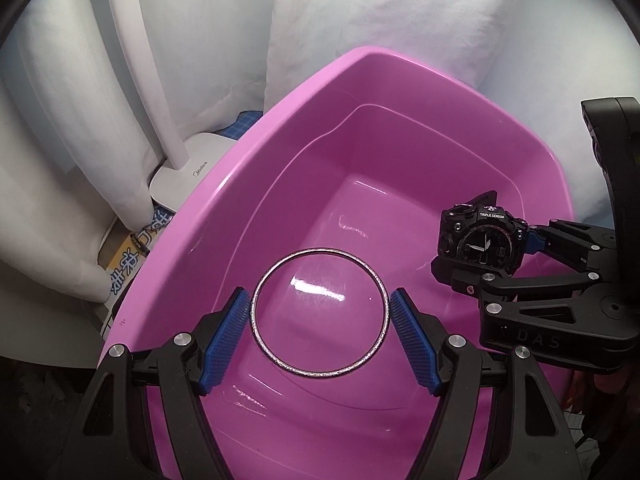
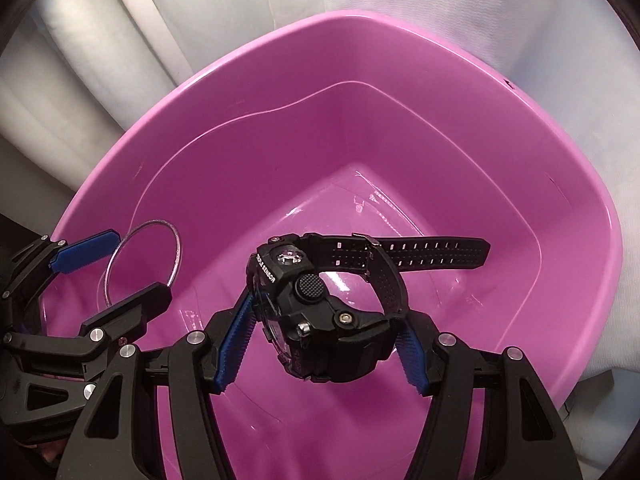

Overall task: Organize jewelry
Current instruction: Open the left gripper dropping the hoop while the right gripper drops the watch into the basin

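A thin silver bangle (image 1: pixel 320 250) hangs over the inside of a pink plastic basin (image 1: pixel 240 152), and my left gripper (image 1: pixel 320 292) is shut on it, one blue pad against each side of the ring. To its right, my right gripper (image 1: pixel 480 258) is shut on a black sports watch (image 1: pixel 478 240). In the right wrist view the watch (image 2: pixel 320 312) sits sideways between the pads of the right gripper (image 2: pixel 326 314), its strap trailing right above the basin (image 2: pixel 120 152) floor. The left gripper (image 2: pixel 143 264) and bangle (image 2: pixel 176 248) show at the left.
White cloth (image 1: pixel 400 20) drapes behind and around the basin. A white lamp base (image 1: pixel 180 176) with its stem stands at the basin's far left. Printed packaging (image 1: pixel 132 252) lies beside it. The basin floor holds nothing that I can see.
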The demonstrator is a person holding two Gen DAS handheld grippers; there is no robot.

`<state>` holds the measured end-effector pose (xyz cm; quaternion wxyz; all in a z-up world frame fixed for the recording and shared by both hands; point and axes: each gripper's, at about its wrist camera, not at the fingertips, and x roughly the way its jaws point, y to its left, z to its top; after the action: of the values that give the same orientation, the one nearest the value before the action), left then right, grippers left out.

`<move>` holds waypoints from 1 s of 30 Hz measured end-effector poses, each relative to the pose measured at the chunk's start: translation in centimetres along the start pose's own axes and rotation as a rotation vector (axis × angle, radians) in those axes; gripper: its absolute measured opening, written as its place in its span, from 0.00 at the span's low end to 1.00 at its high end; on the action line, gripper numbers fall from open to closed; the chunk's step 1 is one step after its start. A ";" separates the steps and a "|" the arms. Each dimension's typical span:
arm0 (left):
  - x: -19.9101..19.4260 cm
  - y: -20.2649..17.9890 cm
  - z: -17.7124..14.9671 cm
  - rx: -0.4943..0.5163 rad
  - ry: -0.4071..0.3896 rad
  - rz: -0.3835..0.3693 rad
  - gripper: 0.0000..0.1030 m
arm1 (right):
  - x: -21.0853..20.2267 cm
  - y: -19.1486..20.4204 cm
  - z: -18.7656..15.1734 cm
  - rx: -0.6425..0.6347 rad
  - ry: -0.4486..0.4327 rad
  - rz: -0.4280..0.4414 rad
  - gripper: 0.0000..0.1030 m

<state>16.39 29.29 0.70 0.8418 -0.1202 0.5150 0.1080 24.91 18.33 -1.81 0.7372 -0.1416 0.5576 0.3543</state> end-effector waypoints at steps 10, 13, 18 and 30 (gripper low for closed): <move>0.2 0.6 -0.4 -0.028 0.044 0.011 0.70 | 0.3 -0.2 0.7 0.002 0.017 -0.004 0.64; 0.0 0.5 -0.5 -0.019 0.033 0.023 0.75 | 0.3 -0.3 0.9 0.005 0.009 -0.011 0.65; -0.3 0.5 -0.8 -0.018 0.028 0.028 0.78 | -0.4 -0.2 0.8 -0.003 0.006 -0.016 0.66; -1.6 0.3 -1.6 -0.019 -0.002 0.043 0.78 | -1.2 0.2 0.4 -0.009 -0.020 -0.022 0.66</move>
<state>14.21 28.98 1.38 0.8388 -0.1169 0.5153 0.1309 24.90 18.34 -0.56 0.7459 -0.1475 0.5471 0.3500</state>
